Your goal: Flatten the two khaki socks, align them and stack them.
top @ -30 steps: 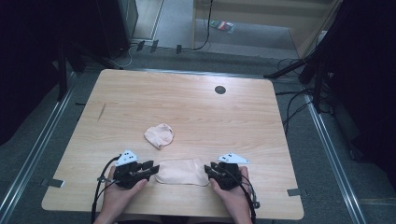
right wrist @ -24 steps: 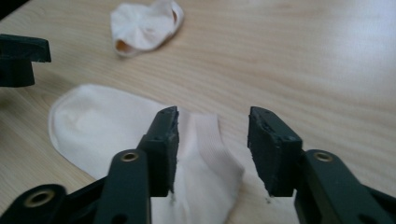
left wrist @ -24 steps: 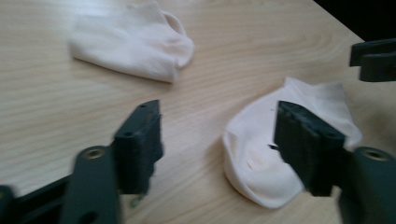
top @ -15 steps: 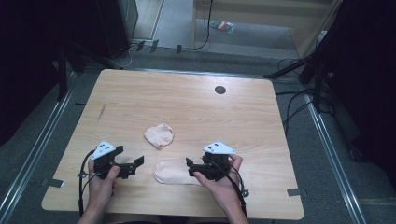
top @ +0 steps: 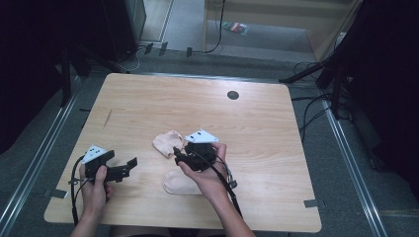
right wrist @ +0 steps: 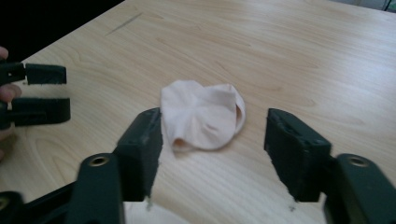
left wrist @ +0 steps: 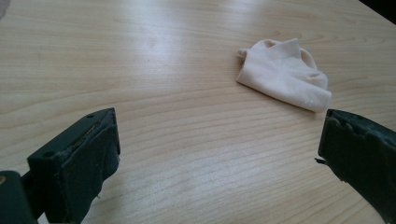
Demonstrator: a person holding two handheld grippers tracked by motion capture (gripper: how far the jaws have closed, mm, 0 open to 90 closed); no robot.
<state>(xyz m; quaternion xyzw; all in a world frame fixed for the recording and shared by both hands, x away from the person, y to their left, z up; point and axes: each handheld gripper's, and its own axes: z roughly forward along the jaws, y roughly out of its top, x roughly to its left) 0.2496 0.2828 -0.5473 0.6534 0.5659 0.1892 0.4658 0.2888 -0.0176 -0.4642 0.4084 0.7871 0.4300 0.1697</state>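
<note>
Two pale pink socks lie on the wooden table (top: 257, 133). One is crumpled (top: 166, 142) near the middle; the other lies flat (top: 179, 183) near the front edge, partly under the right hand. My right gripper (top: 179, 157) hovers over the flat sock and points at the crumpled sock (right wrist: 203, 114), which lies just ahead of its open jaws (right wrist: 215, 128). These jaws have just been closing partway and nothing is pressed between them. My left gripper (top: 131, 166) is off to the left. Its jaws (left wrist: 217, 154), which have just opened wide, are empty and face the crumpled sock (left wrist: 285, 72).
A dark round hole (top: 232, 95) sits at the table's far side. Cables trail from both grippers toward the front edge. Grey floor, metal rails and dark equipment surround the table. The left gripper (right wrist: 37, 93) shows at the left of the right gripper view.
Both grippers have left the flat sock's ends. The left one moved out to the left with jaws now wide. The right one rose and swung over toward the crumpled sock.
</note>
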